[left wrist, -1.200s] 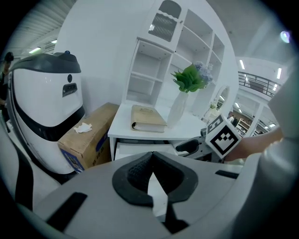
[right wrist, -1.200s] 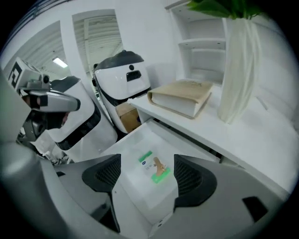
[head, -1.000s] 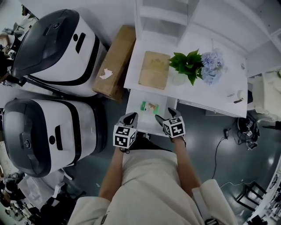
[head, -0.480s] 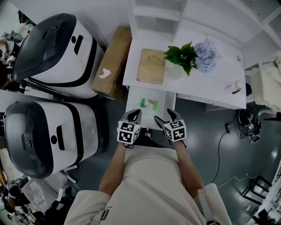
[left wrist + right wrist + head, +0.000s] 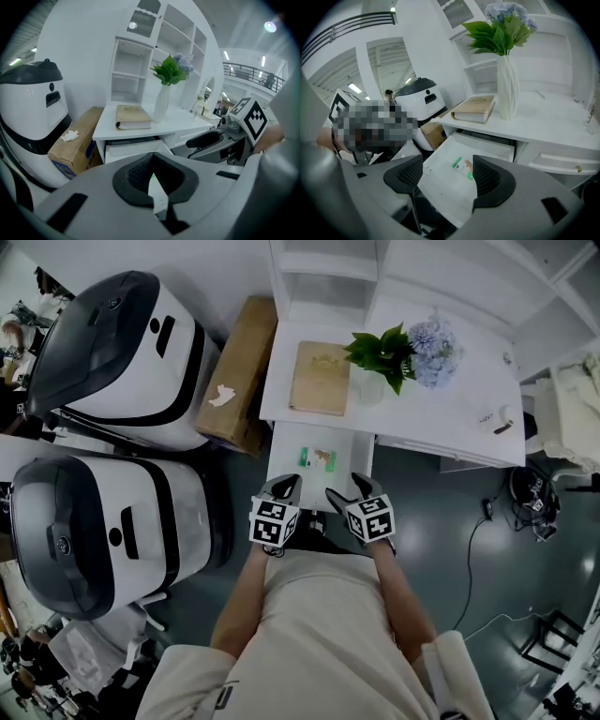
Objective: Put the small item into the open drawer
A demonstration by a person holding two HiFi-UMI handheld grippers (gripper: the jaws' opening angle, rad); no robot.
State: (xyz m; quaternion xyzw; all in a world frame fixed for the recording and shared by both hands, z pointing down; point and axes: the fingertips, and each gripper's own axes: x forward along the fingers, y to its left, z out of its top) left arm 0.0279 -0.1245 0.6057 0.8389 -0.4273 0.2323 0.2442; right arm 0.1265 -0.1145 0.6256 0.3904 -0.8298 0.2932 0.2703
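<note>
Both grippers hover side by side over the front end of the open drawer point(image 5: 309, 479), which sticks out from under the white surface point(image 5: 441, 418). Left gripper point(image 5: 281, 489): in its own view the fingers point(image 5: 136, 172) are pressed almost together, only a thin slit between the pads. A sliver of white shows through the slit, and I see nothing pinched. Right gripper point(image 5: 349, 489): fingers point(image 5: 487, 177) are spread wide and grip nothing. Through that gap I look straight down into the drawer. The small item point(image 5: 318, 458), a flat green-and-white packet, lies on the drawer floor toward the back, well apart from both grippers. In the right gripper view the packet point(image 5: 462, 168) sits just beside the inner edge of the right-hand pad, but that is line of sight, not contact. On the surface above the drawer a tan book point(image 5: 321, 378) lies flat. Just to its right stands a white vase point(image 5: 373, 393) with green leaves and pale blue flowers. A cardboard box point(image 5: 242, 371) sits on the floor against the surface's left side. Two big white-and-black machines point(image 5: 122, 343) stand further left. The person's forearms run down from the marker cubes to the bottom of the head view.
</note>
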